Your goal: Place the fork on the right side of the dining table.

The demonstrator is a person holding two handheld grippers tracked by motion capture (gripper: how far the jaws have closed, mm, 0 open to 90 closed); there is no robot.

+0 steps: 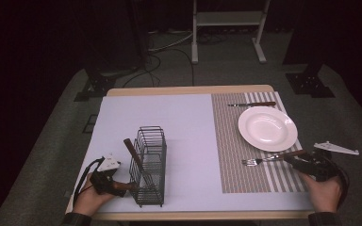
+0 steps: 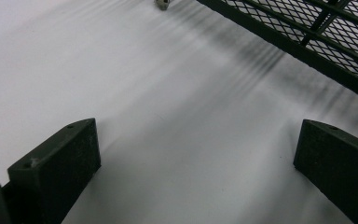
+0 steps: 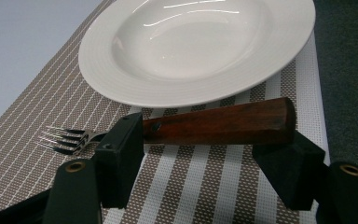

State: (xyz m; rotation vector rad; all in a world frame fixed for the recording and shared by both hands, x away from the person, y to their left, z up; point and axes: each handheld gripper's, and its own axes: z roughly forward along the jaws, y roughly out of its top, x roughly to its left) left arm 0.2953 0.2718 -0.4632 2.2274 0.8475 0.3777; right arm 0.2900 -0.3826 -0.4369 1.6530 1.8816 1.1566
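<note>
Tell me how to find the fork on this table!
Look at the striped placemat on the right side of the table, and find the white plate on it. The fork lies just in front of that plate, on the person's side. It has prongs and a wooden handle; the knife lies behind the plate.

- left gripper (image 1: 104, 181): black body, grey three-cornered plate on top, black cable looping from its rear.
- left gripper fingers (image 2: 58, 163): matte black wedge-shaped blocks, small screw holes near the upper edge.
- right gripper (image 1: 311, 165): black body, grey three-cornered plate, black cable curving behind the right hand (image 1: 325, 193).
- right gripper fingers (image 3: 121, 156): black blocks on black arms, each arm with a brass-coloured ring.
- left hand (image 1: 89, 200): dark sleeve cuff at the wrist.
</note>
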